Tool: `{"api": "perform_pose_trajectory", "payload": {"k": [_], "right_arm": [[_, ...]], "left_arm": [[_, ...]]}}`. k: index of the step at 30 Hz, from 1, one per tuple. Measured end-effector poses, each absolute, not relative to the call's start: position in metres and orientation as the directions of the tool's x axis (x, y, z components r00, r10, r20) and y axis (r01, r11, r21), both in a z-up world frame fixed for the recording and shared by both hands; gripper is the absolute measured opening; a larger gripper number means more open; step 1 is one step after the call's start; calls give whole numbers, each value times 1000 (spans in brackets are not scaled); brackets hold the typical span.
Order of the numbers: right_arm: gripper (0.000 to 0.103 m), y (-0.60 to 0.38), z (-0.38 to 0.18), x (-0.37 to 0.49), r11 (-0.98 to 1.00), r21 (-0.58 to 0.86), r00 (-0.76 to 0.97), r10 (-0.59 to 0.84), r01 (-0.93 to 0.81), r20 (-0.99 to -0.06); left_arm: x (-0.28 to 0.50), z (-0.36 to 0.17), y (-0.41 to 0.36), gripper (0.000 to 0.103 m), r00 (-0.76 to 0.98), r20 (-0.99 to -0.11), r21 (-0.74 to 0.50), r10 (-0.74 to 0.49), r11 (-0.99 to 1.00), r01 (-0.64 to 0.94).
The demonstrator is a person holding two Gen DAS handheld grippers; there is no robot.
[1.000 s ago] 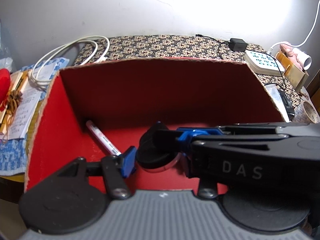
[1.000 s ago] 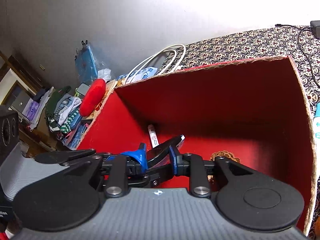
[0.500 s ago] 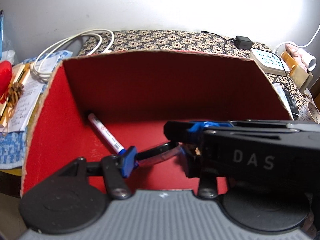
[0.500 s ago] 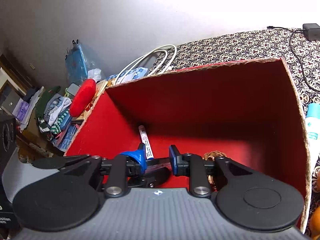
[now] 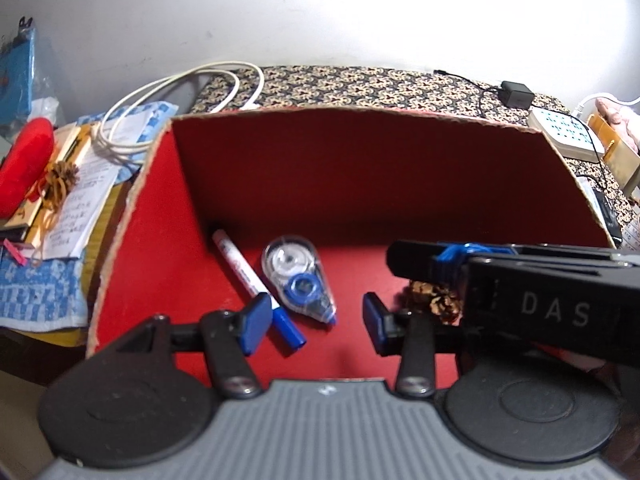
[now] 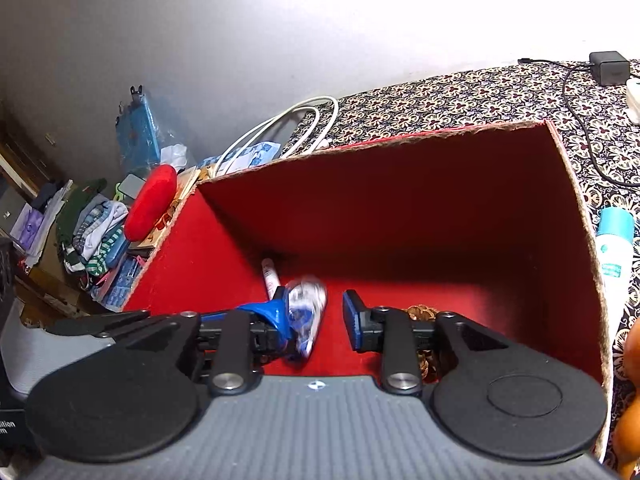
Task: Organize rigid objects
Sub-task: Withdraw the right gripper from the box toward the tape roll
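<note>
On the far left we see a red pouch [image 5: 24, 170] lying on a stack of papers [image 5: 76, 208], with a pine cone [image 5: 62, 174] tied in rubber bands beside it and a coiled white cable [image 5: 176, 88] behind. Next comes the red cardboard box [image 5: 152, 184], standing on a patterned cloth [image 5: 360, 84]. On its floor, near the left wall, lies a white marker with a blue cap [image 5: 250, 276], slanting from the back corner toward us. Just to its right, close beside it, lies a clear correction tape dispenser [image 5: 298, 276] with a blue wheel, flat on the floor; in the right wrist view it is blurred. Our left gripper [image 5: 314, 316] hangs over the box with its jaws spread apart, nothing between them. Our right gripper [image 6: 316, 316] is also spread wide and holds nothing; from the left wrist view its black body crosses the right side of the box. Under it, on the floor, sits a second pine cone [image 5: 434, 298]. Further right, outside the box, stand a black charger [image 5: 516, 94] and a white power strip [image 5: 564, 136]
</note>
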State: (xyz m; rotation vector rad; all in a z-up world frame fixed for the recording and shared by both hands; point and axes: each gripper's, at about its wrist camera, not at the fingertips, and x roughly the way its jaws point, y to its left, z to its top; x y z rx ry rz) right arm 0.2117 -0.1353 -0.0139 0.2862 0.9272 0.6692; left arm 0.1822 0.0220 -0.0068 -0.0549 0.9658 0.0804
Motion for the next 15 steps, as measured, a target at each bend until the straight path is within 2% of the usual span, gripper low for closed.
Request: {"api": "perform_pose_trajectory", "payload": {"k": [5, 9, 15], "right_arm": [[13, -135, -13, 209, 780, 475, 447, 623, -407, -641], [13, -134, -11, 204, 801, 440, 476, 597, -406, -646], [13, -145, -5, 187, 812, 433, 515, 583, -390, -629]], "left_arm": [[176, -3, 23, 44, 567, -821, 14, 75, 994, -112], [169, 1, 24, 51, 568, -818, 18, 89, 991, -129], [152, 14, 19, 52, 596, -794, 46, 119, 990, -137]]}}
